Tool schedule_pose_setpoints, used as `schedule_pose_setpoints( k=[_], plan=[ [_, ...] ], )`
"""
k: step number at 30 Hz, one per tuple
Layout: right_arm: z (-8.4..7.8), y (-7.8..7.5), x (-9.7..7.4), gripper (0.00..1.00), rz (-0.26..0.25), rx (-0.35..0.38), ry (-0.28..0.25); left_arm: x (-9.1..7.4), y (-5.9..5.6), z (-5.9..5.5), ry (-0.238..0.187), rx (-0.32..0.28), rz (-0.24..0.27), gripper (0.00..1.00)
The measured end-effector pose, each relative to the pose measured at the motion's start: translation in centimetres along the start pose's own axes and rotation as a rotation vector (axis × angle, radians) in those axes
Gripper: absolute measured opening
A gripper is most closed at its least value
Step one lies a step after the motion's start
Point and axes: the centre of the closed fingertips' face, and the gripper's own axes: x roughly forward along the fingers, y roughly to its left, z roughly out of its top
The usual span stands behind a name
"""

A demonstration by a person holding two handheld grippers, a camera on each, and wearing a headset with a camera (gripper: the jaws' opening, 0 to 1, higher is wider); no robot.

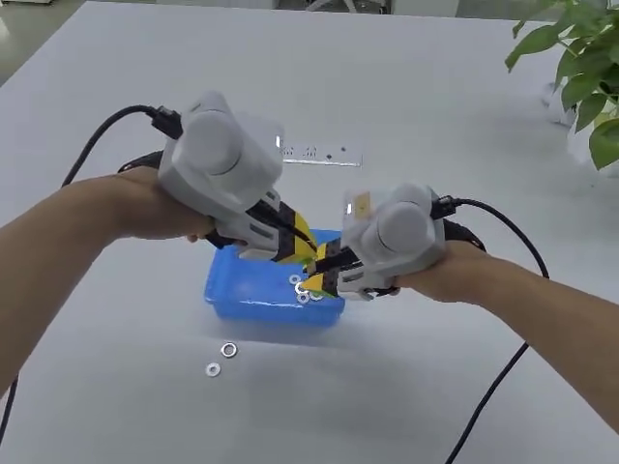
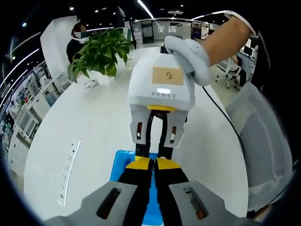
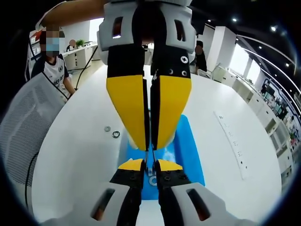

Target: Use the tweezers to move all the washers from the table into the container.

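Observation:
Over the blue container (image 1: 232,295) my two grippers meet tip to tip. My left gripper (image 1: 308,246) is shut on the thin metal tweezers (image 3: 149,153). The tweezers run down between its yellow jaws into my right gripper (image 3: 149,165), whose jaws are closed on their lower end. Several washers (image 1: 302,290) lie inside the container under the tips, one washer (image 3: 153,180) just below my right jaws. Two washers (image 1: 229,350) (image 1: 213,369) lie on the table in front of the container, also seen as washers (image 3: 112,132) in the right gripper view. The left gripper (image 2: 154,162) faces the right gripper (image 2: 151,153).
A white power strip (image 1: 319,153) lies on the table beyond the container. A potted plant (image 1: 580,68) stands at the far right corner. Cables trail from both grippers. A mesh chair (image 2: 268,141) stands beside the table, and people stand in the background.

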Motion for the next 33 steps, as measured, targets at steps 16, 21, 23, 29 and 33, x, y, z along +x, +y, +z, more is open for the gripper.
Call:
schedule_pose_setpoints(
  k=[16,21,23,29,33],
  plan=[
    [3.7,2.2,-0.3,0.12,-0.005,-0.033,-0.044,-3.4,-2.2,0.1,0.012,-0.007,0.043,0.05],
    [4.1,3.1,0.1,0.12,0.003,-0.035,-0.049,-4.0,-3.1,-0.5,0.013,-0.023,0.051,0.05],
    [4.3,3.6,0.3,0.12,0.009,-0.039,-0.051,-4.2,-3.4,-0.8,0.013,-0.029,0.05,0.05],
    [5.0,4.9,1.3,0.12,0.025,-0.046,-0.06,-4.9,-4.4,-2.0,0.022,-0.047,0.05,0.05],
    [5.3,5.4,1.9,0.12,0.036,-0.048,-0.067,-5.3,-4.9,-2.7,0.027,-0.061,0.054,0.05]
  ],
)
